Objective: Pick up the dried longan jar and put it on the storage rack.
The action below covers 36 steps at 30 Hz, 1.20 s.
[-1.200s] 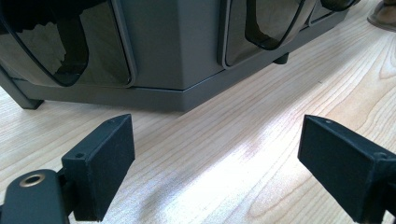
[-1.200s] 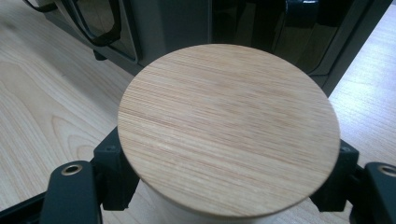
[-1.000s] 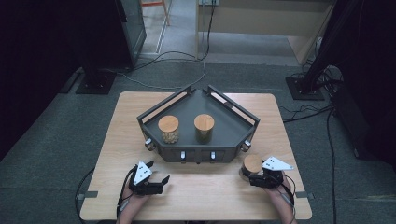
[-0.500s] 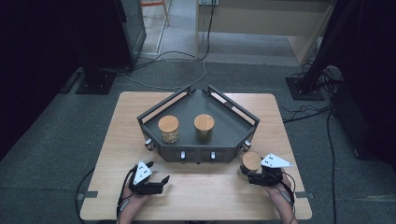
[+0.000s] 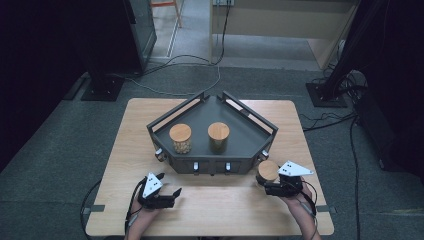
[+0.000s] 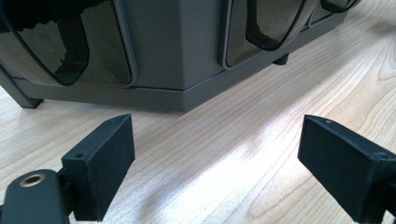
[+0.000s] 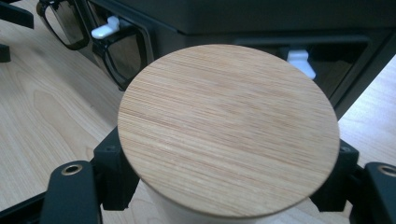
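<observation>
A jar with a round wooden lid (image 5: 268, 170) stands on the table at the front right corner of a dark grey rack (image 5: 210, 165). My right gripper (image 5: 268, 184) is shut on the jar. In the right gripper view the lid (image 7: 229, 130) hides most of the jar body, and the black jaws press on either side of it. My left gripper (image 5: 170, 186) rests on the table in front of the rack's left corner, open. In the left gripper view its jaws (image 6: 215, 140) stand wide apart over bare wood, facing the rack's base (image 6: 177, 56).
Two more wooden-lidded jars (image 5: 180, 137) (image 5: 218, 136) stand side by side on the rack's floor, inside its rails. The rack's front has dark panels and small white latches (image 7: 105, 30). Bare tabletop (image 5: 225, 205) lies between my grippers. Cables trail across the floor behind the table.
</observation>
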Available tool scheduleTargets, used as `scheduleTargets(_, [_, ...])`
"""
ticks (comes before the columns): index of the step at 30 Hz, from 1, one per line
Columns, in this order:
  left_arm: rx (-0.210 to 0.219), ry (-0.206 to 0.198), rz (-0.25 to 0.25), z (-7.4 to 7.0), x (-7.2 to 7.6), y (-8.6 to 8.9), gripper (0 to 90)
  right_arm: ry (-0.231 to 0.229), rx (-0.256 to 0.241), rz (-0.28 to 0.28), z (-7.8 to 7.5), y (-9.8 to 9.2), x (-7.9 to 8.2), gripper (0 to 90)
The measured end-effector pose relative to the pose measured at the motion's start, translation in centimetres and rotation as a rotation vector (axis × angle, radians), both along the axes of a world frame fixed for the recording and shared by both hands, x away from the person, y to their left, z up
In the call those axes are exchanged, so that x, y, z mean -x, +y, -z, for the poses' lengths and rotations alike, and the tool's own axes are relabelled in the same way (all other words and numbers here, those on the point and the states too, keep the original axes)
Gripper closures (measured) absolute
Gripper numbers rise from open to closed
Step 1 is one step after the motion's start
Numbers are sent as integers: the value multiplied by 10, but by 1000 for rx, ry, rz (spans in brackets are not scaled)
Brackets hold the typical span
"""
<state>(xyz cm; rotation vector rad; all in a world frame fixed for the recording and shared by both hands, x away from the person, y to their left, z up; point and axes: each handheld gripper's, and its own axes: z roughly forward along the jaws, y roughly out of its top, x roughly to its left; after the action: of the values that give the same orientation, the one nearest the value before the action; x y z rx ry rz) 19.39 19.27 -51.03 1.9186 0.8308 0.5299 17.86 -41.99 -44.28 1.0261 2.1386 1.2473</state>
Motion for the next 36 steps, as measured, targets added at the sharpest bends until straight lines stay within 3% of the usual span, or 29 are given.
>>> scheduleTargets(23, [4,0,-1,0,0,0,108,47,26,-13,-34,10,-9,254])
scheduleTargets(36, [4,-1,-1,0,0,0,108,38,35,-26,-45,13,-9,254])
